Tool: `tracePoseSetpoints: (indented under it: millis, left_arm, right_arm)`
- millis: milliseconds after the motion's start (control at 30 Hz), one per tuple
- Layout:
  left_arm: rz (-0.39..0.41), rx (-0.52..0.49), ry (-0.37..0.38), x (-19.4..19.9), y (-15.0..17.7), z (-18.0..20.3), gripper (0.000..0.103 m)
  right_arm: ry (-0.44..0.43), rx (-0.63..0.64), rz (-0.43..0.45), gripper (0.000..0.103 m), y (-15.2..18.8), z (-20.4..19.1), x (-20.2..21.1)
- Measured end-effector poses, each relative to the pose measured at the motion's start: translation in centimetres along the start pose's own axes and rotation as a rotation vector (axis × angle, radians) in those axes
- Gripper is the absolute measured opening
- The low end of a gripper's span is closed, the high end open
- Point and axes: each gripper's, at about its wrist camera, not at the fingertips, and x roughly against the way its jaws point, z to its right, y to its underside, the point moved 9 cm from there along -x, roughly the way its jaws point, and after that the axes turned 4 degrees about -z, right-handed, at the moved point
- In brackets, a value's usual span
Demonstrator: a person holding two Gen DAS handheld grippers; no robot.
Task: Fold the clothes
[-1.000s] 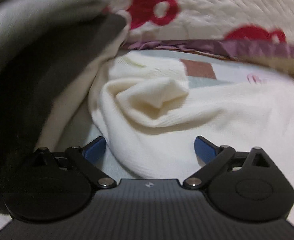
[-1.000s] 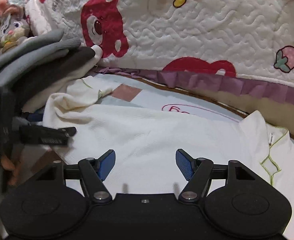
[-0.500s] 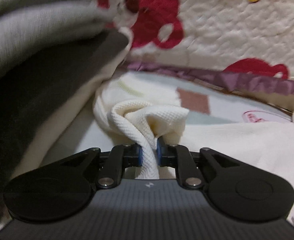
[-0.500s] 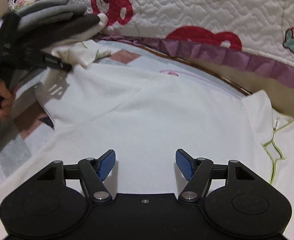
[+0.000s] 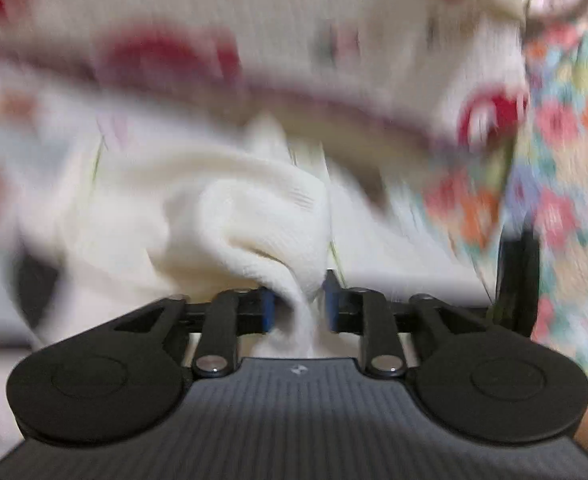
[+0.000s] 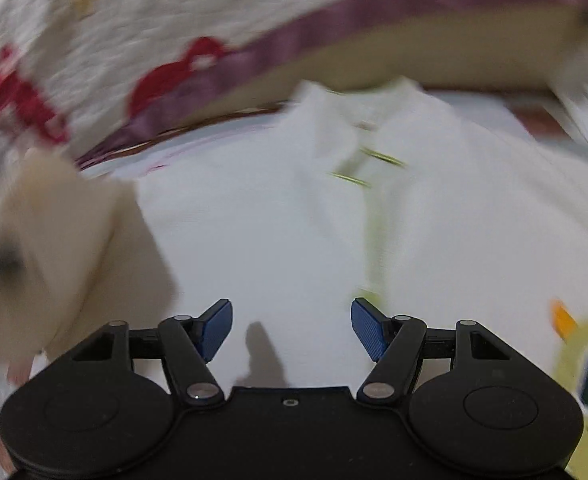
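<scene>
- Left gripper (image 5: 297, 304): jaws drawn close together, pinching a bunched fold of the cream shirt (image 5: 254, 216). The fabric rises from the pads in a thick, rolled ridge with a ribbed knit texture.
- Right gripper (image 6: 292, 330): jaws spread wide, nothing between the blue pads (image 6: 368, 330); it hangs above the flat part of the shirt.
- Cream shirt, right wrist view (image 6: 278, 220): spread across the bed, off-white, with thin yellow-green piping along the collar and placket (image 6: 368, 168). One portion at left is lifted and folded over.
- Quilt (image 6: 74, 60): white with red bear prints and a purple border, behind the shirt.
- Both views are motion-blurred.
</scene>
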Motion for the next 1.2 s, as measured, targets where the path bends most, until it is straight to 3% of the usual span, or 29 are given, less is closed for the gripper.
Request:
tracePoseSetpoints:
  millis: [100,233,367,433,467,500,567,667,733,867,1067,1200]
  left_arm:
    - [-0.121,0.087,-0.029,-2.4,2.3,-2.1,0.044]
    - [-0.193,0.054,0.028,-1.8,2.2,-1.9,0.053]
    - [-0.076,-0.050,-0.069,1.0,0.0,-2.4,0.053]
    - [-0.018,-0.102,-0.118,2.5,-1.2,-2.5,0.053]
    - [0.018,-0.127,-0.154,3.3,-1.8,-2.8,0.053]
    - [0.050,-0.144,-0.199,4.0,-2.4,-3.6,0.053]
    - [0.071,-0.153,-0.260,4.7,-3.0,-5.2,0.053]
    - [0.044,-0.094,-0.298,4.6,-2.9,-7.7,0.051]
    - [0.036,-0.097,-0.308,3.9,-3.0,-8.3,0.050]
    - [0.037,-0.063,-0.277,3.3,-3.0,-8.9,0.045]
    - [0.013,-0.137,-0.373,3.0,-2.1,-9.4,0.036]
    - [0.015,-0.169,-0.391,3.2,-1.7,-9.3,0.036]
  right_arm:
    - [0.016,-0.119,0.006,0.071,-0.1,3.0,1.2]
    - [-0.020,-0.107,0.031,0.069,-0.2,3.4,3.6]
    - [-0.080,0.024,0.044,0.063,-1.5,1.0,5.1]
    - [-0.158,0.132,0.015,0.046,-2.1,-1.4,5.3]
    - [-0.238,0.169,-0.022,0.029,-1.9,-3.0,5.6]
    - [-0.330,0.200,-0.064,0.027,-1.6,-4.6,6.1]
    - [-0.389,0.307,-0.097,0.027,-1.3,-7.4,6.8]
    - [-0.318,0.407,-0.116,0.027,-1.7,-9.2,5.5]
    - [-0.251,0.449,-0.143,0.033,-2.2,-9.8,3.9]
    - [-0.180,0.556,-0.205,0.033,-2.1,-11.4,1.8]
    - [-0.128,0.730,-0.244,0.048,-1.1,-14.4,0.3]
    - [-0.001,0.815,-0.236,0.052,-0.6,-14.4,-2.5]
